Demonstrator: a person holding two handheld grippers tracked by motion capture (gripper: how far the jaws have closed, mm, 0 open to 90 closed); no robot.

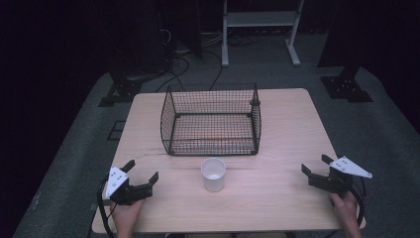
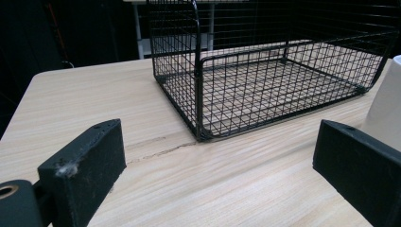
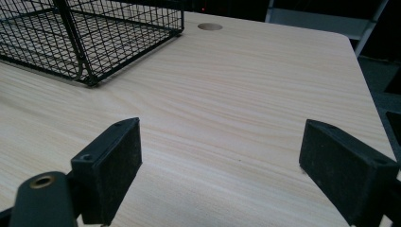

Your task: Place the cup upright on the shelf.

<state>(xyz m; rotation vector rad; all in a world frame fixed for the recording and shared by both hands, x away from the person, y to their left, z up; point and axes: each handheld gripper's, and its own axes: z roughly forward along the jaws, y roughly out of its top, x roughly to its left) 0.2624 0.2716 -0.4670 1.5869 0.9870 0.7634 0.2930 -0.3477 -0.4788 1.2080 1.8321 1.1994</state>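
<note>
High view overhead — low claw views share the basket (image 1: 212, 121).

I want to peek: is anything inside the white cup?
The white cup looks empty from above, though its near wall hides part of the bottom. It stands just before the wire basket.

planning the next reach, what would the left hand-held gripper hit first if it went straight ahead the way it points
Most likely the near corner of the wire basket, which sits dead ahead between the open jaws of the left hand-held gripper. The white cup lies off to the side, though depth is hard to judge.
</note>
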